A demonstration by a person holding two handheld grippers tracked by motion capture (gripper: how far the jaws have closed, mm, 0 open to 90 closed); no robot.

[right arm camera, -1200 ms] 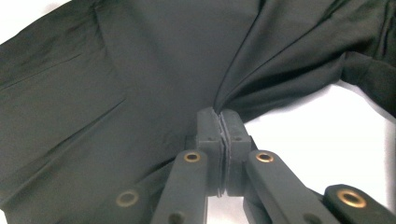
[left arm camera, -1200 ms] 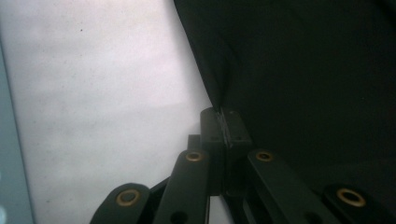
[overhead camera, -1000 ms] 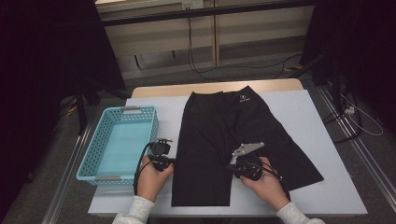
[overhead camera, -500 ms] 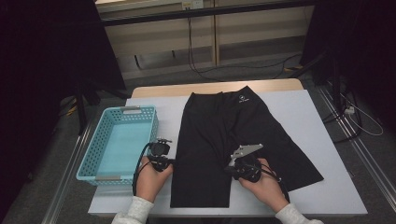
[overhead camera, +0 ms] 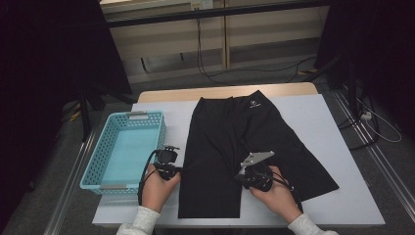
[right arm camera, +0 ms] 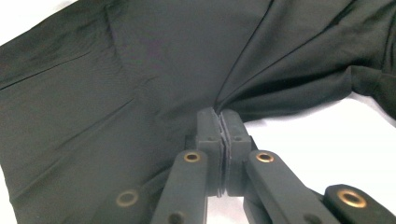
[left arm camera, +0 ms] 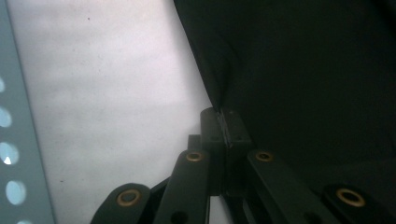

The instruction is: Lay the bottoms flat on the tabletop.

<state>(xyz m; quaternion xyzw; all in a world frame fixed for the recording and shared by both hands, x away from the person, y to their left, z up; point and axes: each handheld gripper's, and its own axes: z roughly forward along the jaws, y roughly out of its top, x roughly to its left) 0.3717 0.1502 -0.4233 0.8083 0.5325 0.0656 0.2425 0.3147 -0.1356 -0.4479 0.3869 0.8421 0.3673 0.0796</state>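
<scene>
Black shorts (overhead camera: 235,132) lie flat on the white table (overhead camera: 323,117), waistband at the far side. My left gripper (overhead camera: 177,170) is at the outer left edge of the near leg. In the left gripper view its jaws (left arm camera: 225,114) are shut on a pinch of that black fabric (left arm camera: 303,70). My right gripper (overhead camera: 241,177) is at the same leg's inner edge, near the crotch. In the right gripper view its jaws (right arm camera: 219,114) are shut on a fold of the shorts (right arm camera: 140,70), with creases running out from the pinch.
A light blue perforated basket (overhead camera: 122,149) stands on the table left of the shorts, close to my left hand; its wall (left arm camera: 14,140) shows in the left gripper view. Bare white tabletop lies right of the shorts. Cables trail on the floor beyond the table.
</scene>
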